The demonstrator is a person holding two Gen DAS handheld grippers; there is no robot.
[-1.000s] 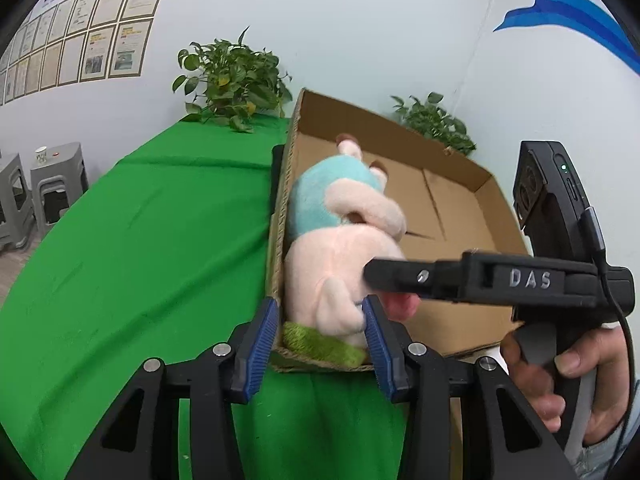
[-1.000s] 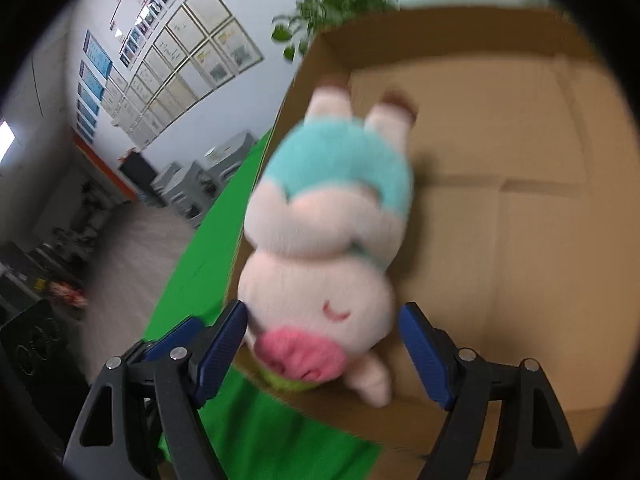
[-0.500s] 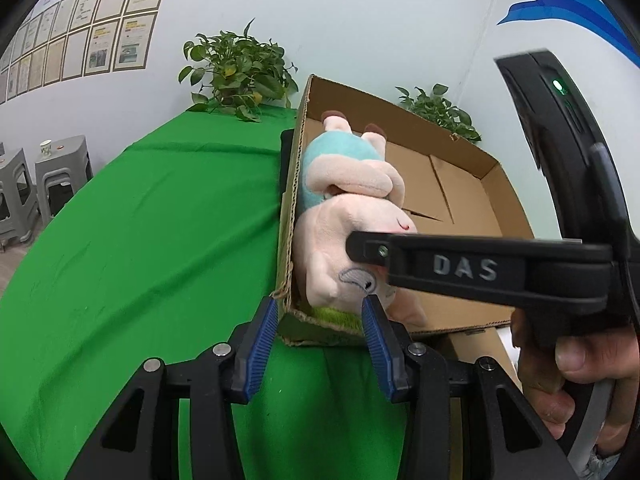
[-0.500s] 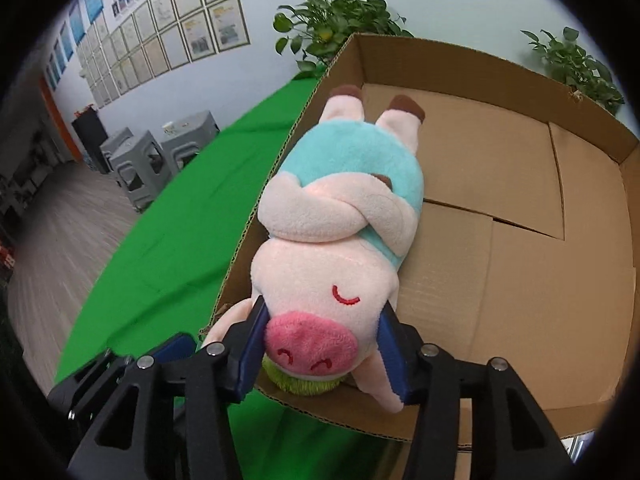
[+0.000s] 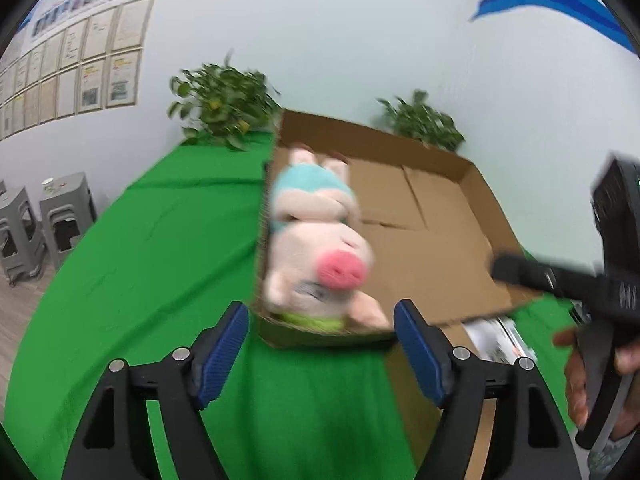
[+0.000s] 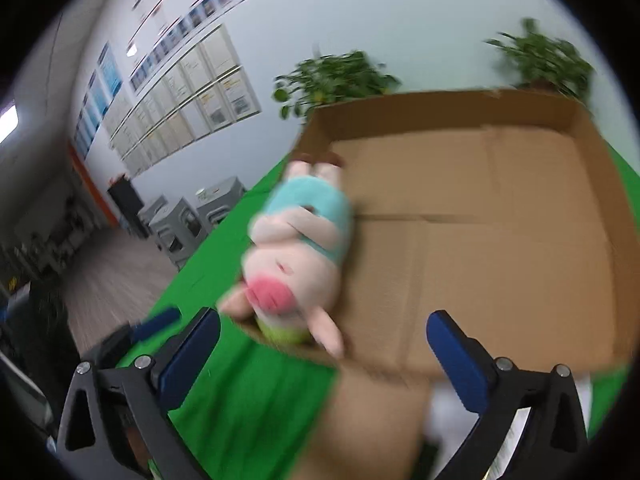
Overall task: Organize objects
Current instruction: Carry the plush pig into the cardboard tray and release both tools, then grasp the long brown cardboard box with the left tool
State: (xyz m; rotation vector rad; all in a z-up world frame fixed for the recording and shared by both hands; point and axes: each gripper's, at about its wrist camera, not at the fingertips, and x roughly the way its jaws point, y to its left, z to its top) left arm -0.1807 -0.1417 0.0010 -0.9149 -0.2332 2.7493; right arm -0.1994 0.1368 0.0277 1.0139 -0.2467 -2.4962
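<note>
- The cardboard box (image 5: 440,248) sits on the table (image 5: 152,264), toward its right side.
- The plush pig (image 5: 316,248) lies inside the box against the left wall, snout toward the near wall, feet toward the far wall.
- Two potted plants stand behind the box: one (image 5: 224,108) at its far left corner, the other (image 5: 424,120) behind the far wall.
- Stools (image 5: 44,220) stand on the floor left of the table.
- Printed paper (image 5: 496,338) lies just before the box's near right corner.
</note>
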